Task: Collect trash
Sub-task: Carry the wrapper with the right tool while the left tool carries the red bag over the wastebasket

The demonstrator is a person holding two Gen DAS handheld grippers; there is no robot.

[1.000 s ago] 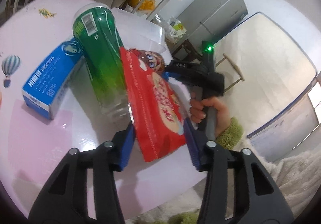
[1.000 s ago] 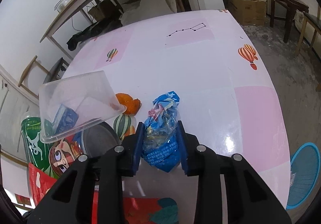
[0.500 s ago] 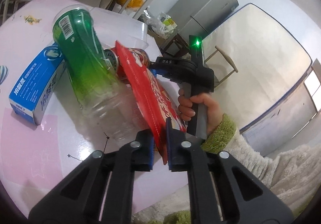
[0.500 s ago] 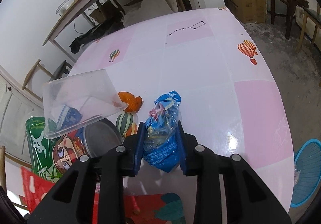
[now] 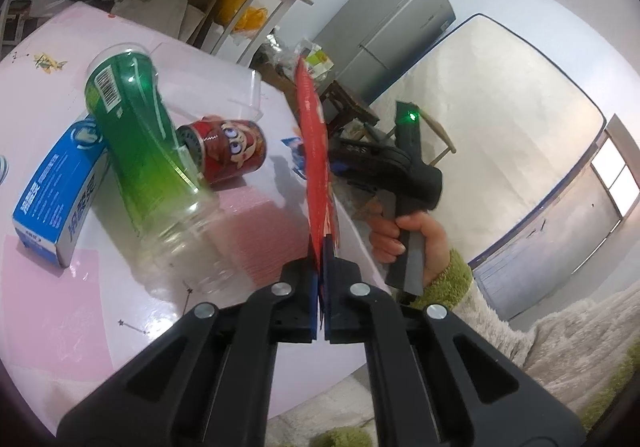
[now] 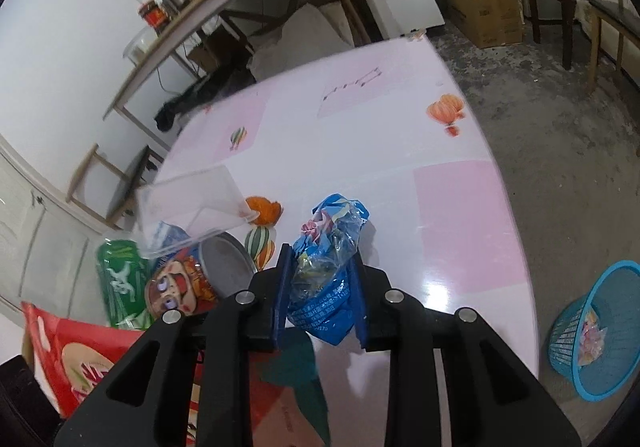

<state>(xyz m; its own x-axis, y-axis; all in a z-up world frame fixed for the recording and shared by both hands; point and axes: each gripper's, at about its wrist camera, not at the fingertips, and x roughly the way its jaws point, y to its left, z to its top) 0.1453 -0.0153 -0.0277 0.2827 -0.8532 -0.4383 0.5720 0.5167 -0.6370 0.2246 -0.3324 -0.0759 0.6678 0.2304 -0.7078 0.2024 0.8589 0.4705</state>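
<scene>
My left gripper (image 5: pixel 322 275) is shut on the bottom edge of a red snack bag (image 5: pixel 314 135), which stands up edge-on off the pink table (image 5: pixel 52 307). The same red snack bag (image 6: pixel 92 359) shows at the lower left of the right wrist view. My right gripper (image 6: pixel 320 279) holds a crumpled blue plastic wrapper (image 6: pixel 332 247) between its pads, its jaws still closing a little, just above the table. A blue mesh waste basket (image 6: pixel 596 335) with some scraps inside stands on the floor to the right of the table.
On the table lie a green bottle (image 5: pixel 136 135), a red cartoon can (image 5: pixel 232 151), a blue box (image 5: pixel 60 191), a clear plastic tub (image 6: pixel 192 207) and an orange peel (image 6: pixel 264 209). A hand (image 5: pixel 408 235) in a green cuff grips the other tool's handle.
My left jaws closed from wide apart onto the red bag and raised it from flat to edge-on. The right gripper rose and shifted with the blue wrapper, and more of the basket came into view.
</scene>
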